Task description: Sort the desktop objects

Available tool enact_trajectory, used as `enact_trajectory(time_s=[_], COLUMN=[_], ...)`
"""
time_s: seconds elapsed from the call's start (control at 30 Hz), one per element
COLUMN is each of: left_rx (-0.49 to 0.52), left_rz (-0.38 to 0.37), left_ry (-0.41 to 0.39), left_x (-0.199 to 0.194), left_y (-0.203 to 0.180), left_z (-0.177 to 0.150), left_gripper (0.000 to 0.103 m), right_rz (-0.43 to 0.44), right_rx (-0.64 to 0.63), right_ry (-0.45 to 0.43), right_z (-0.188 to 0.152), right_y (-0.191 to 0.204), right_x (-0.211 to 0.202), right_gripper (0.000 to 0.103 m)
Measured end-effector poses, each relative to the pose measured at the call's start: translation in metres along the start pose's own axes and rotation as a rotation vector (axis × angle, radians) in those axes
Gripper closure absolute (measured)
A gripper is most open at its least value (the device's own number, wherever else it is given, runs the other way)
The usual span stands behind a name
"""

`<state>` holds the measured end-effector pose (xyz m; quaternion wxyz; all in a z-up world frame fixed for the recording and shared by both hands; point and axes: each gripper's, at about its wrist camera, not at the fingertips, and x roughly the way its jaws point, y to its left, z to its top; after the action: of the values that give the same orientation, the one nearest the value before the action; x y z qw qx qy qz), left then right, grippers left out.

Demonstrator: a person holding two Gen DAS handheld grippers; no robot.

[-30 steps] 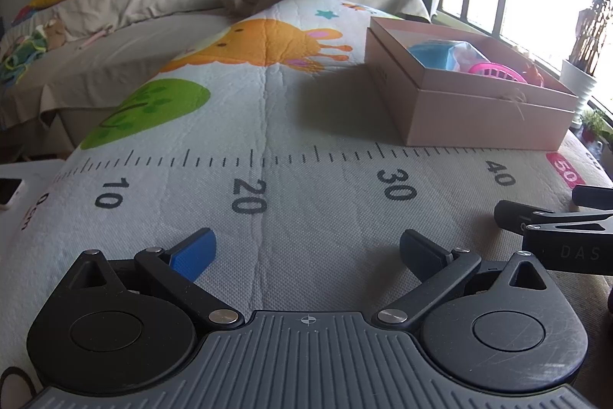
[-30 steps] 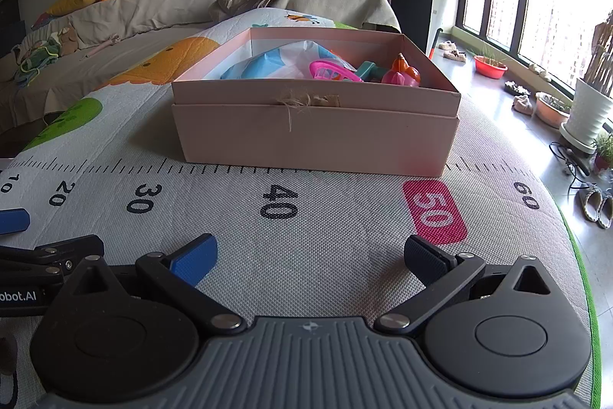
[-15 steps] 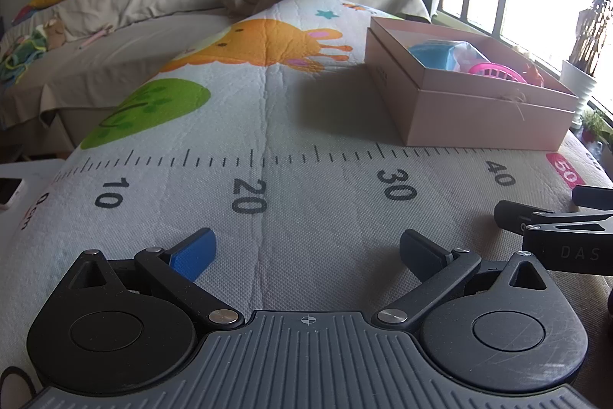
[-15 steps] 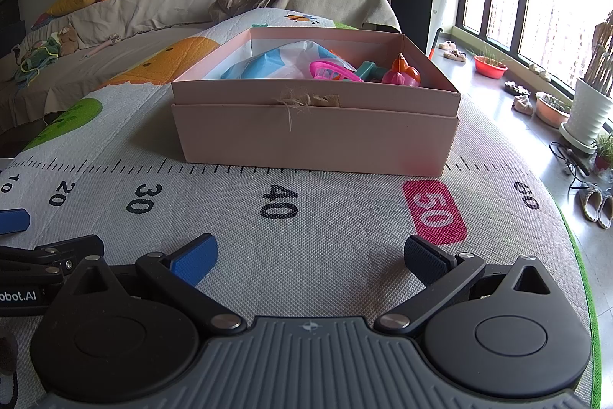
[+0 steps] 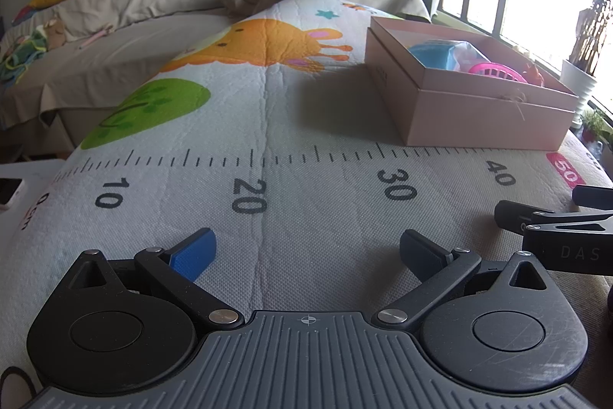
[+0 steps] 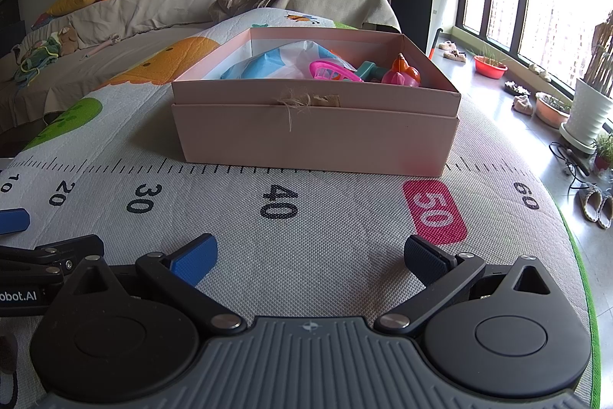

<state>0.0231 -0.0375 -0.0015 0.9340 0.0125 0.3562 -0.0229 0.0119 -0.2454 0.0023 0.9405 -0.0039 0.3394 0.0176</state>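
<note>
A printed mat (image 6: pixel 325 248) covered the bench, showing a ruler scale with numbers, a red patch marked 50, a green tree and an orange giraffe. A pink cardboard box (image 6: pixel 314 137) stood directly on the mat just beyond the ruler line, above the 40 mark, with toys inside.

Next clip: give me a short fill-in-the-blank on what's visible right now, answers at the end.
1. The left gripper and right gripper are both ____ and hold nothing.
2. The pink cardboard box sits on the printed ruler mat just behind the number ____.
3. The pink plastic basket lies ____ the box.
4. The red label on the mat reads ____.

Answers: open; 40; inside; 50
</note>
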Motion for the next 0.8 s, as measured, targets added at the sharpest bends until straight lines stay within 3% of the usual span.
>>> enact_trajectory(time_s=[0.8], left_rx=[0.010], left_rz=[-0.001], left_ry=[0.007], left_x=[0.0006], left_y=[-0.0012], left_z=[0.0007], left_gripper=[0.000], right_rz=[0.000], right_rx=[0.000], right_ry=[0.000], right_z=[0.0001], right_y=[-0.0002], right_x=[0.0004], right_gripper=[0.000])
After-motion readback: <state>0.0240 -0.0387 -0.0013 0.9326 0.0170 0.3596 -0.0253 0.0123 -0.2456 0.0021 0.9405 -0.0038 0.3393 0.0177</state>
